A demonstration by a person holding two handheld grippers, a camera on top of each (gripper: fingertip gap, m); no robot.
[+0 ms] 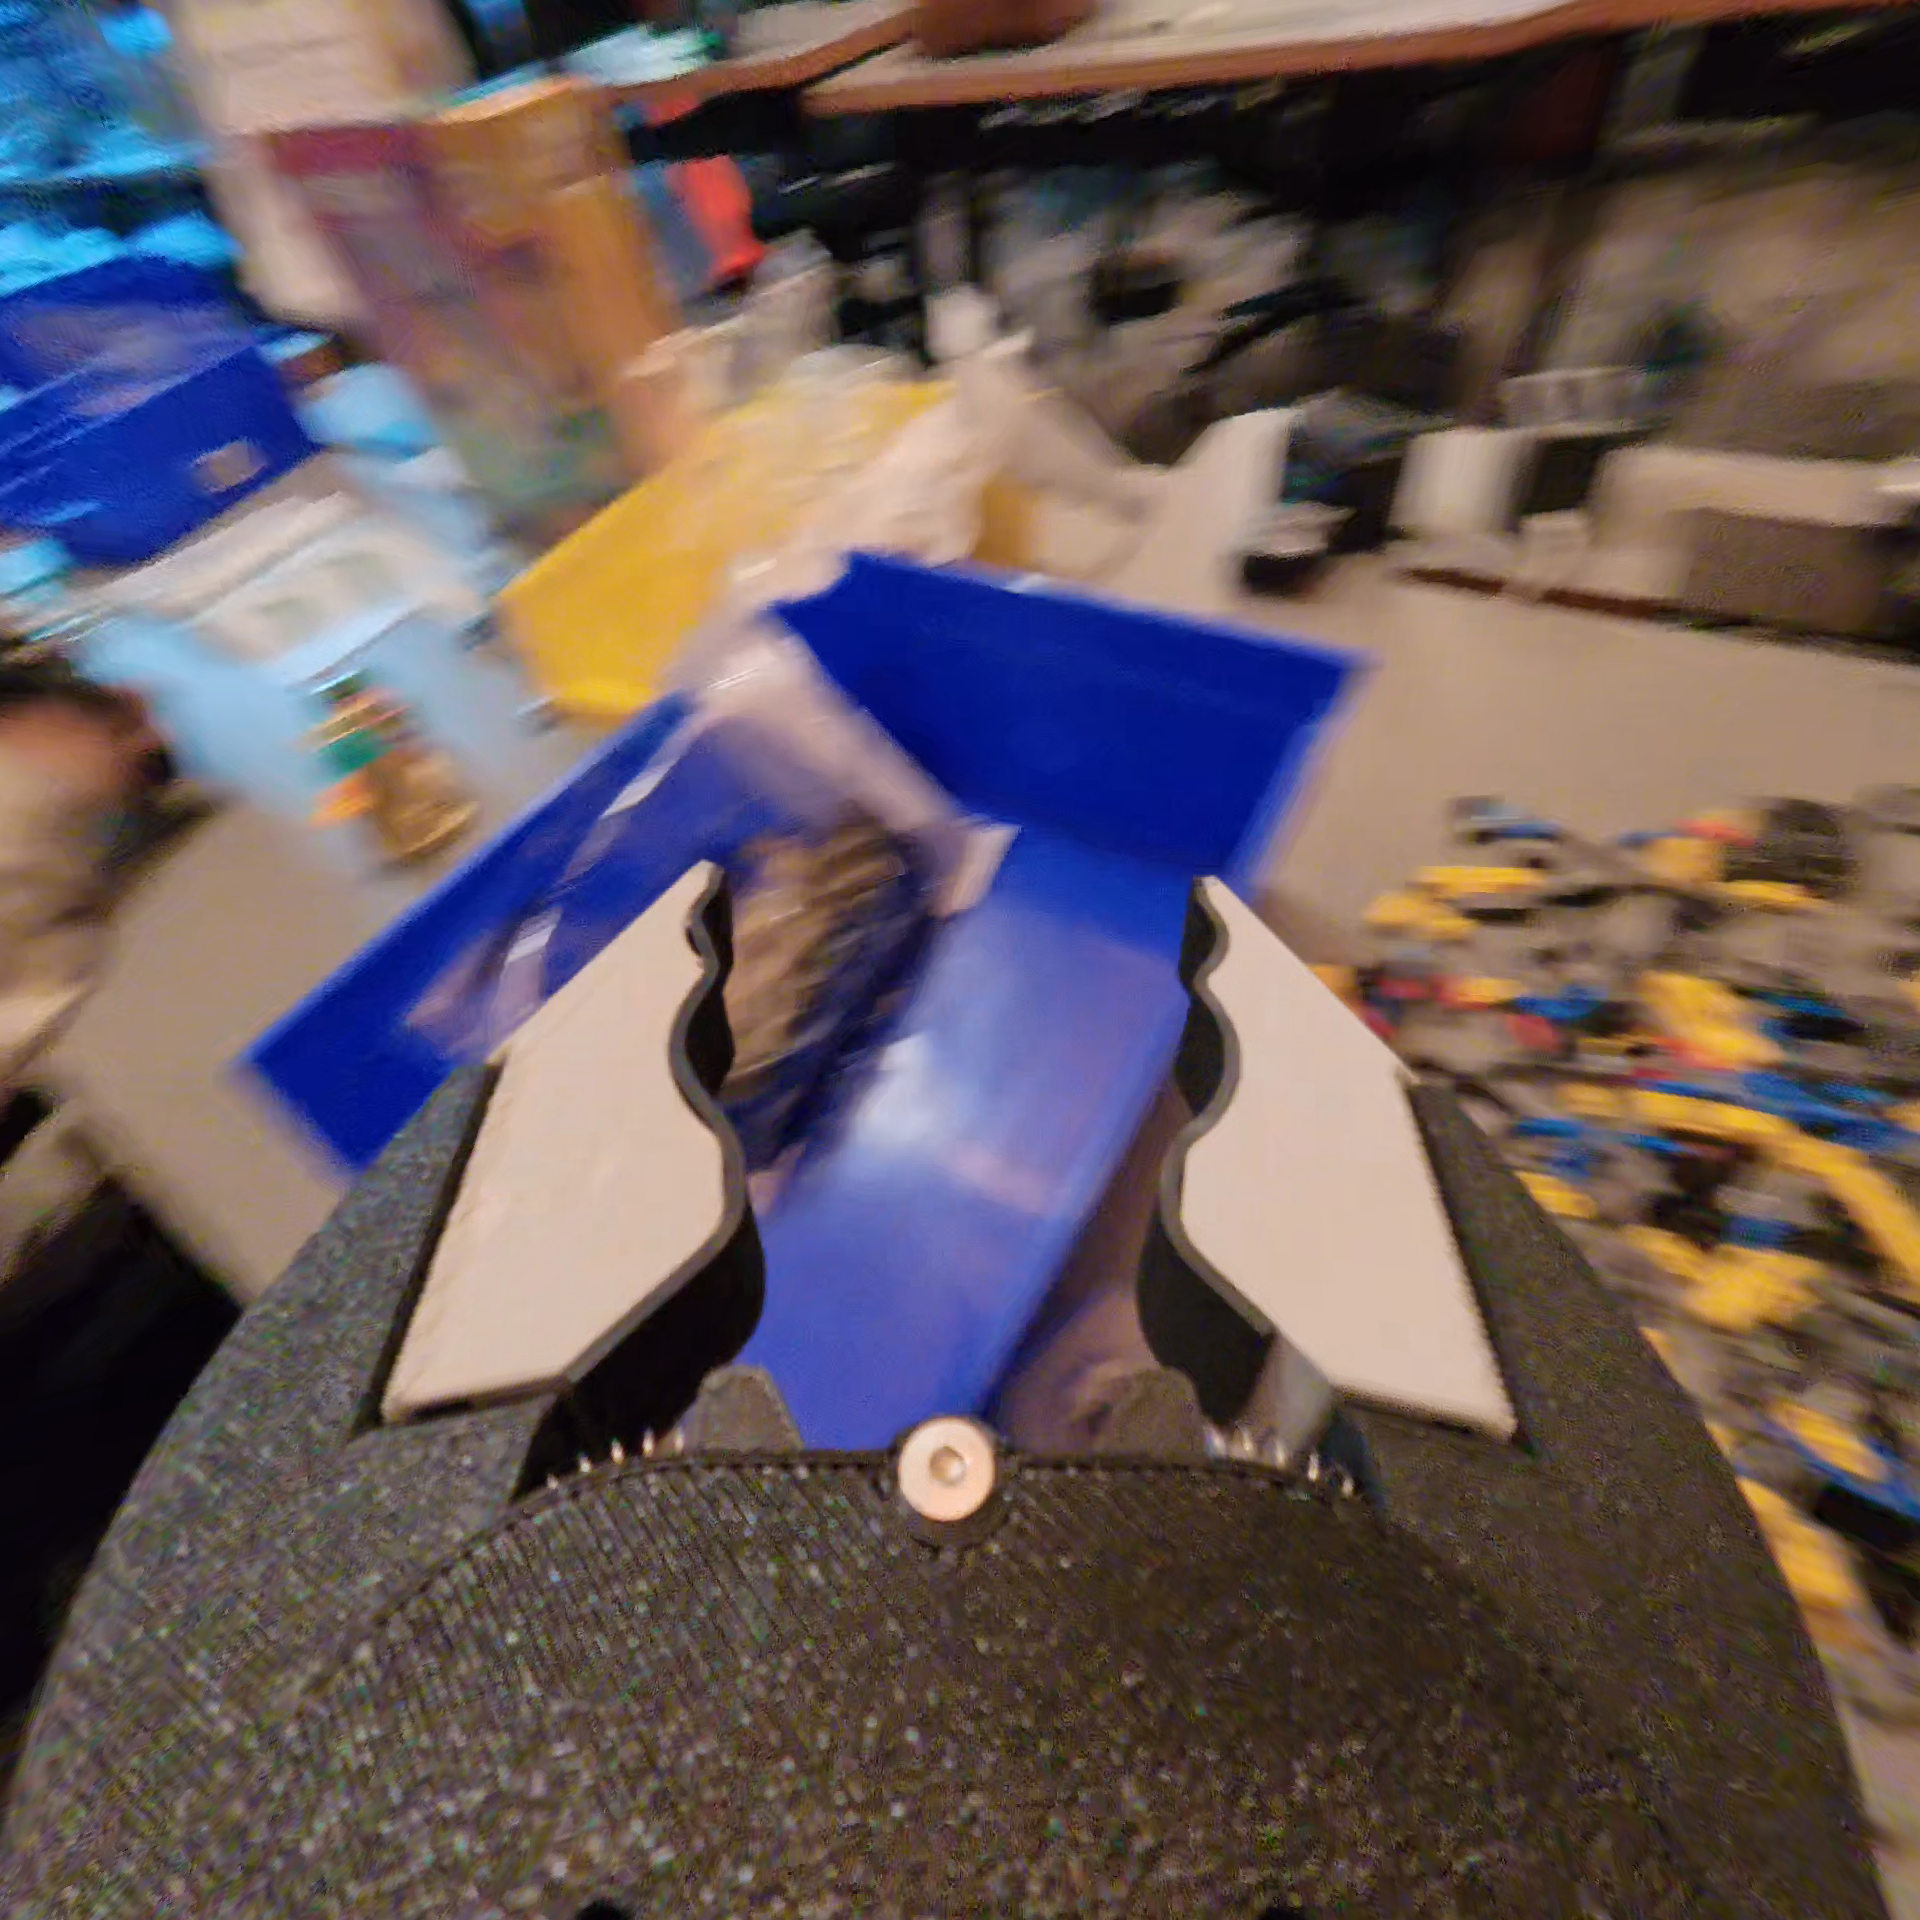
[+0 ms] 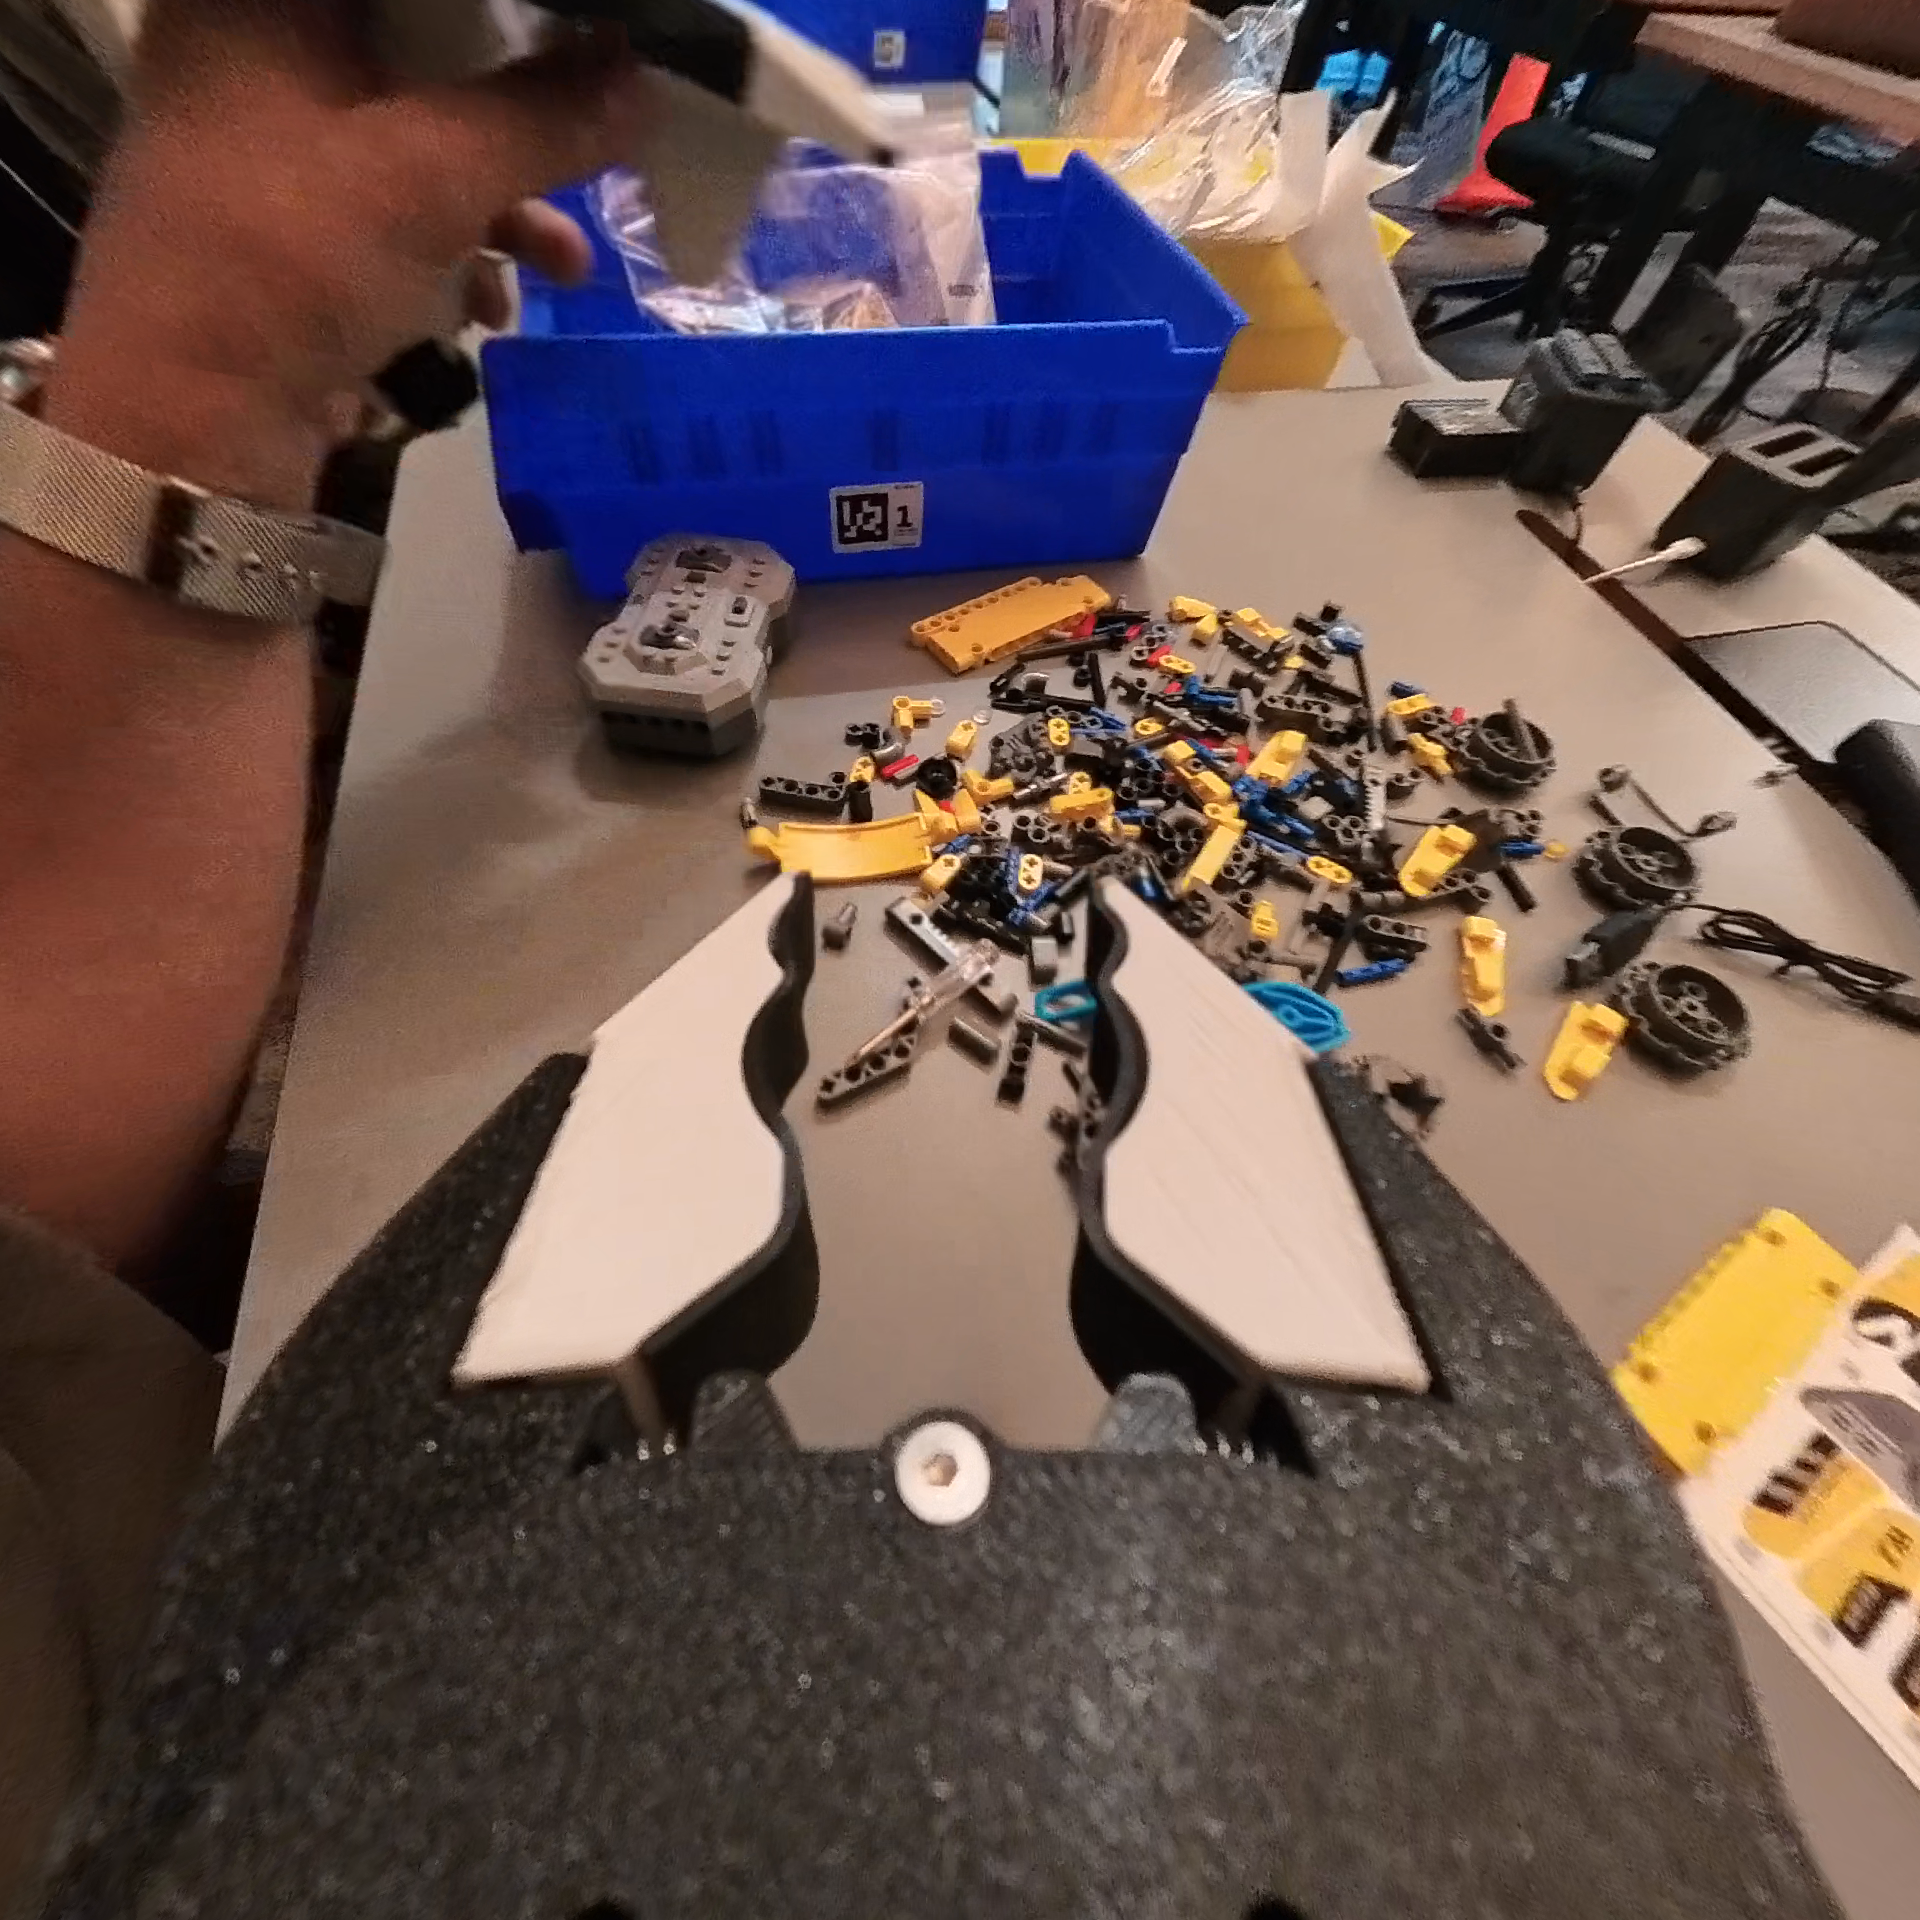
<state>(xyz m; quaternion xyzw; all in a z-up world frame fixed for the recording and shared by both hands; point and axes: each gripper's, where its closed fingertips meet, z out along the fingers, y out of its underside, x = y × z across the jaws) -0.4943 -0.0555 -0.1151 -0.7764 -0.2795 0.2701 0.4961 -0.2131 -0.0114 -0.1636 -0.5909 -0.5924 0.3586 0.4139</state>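
My left gripper (image 1: 961, 889) is open and hangs over the blue bin (image 1: 1091, 707). A clear plastic bag of parts (image 1: 821, 935) lies in the bin by its left finger; this view is blurred. In the right wrist view the left gripper (image 2: 717, 208) reaches down over the same bag (image 2: 831, 249) in the blue bin (image 2: 852, 457), held by a person's hand (image 2: 260, 260). My right gripper (image 2: 951, 889) is open and empty, just above the table at the near edge of a pile of small yellow, black and blue bricks (image 2: 1195, 790).
A grey battery box (image 2: 686, 655) stands in front of the bin. Black wheels (image 2: 1636, 862) and a cable (image 2: 1808, 956) lie right of the pile. A yellow bin (image 2: 1268, 312) stands behind. A booklet (image 2: 1829, 1455) and yellow panel (image 2: 1725, 1340) lie near right. Black devices (image 2: 1590, 416) sit far right. Some 30 cm of space lies between my two pairs of fingers.
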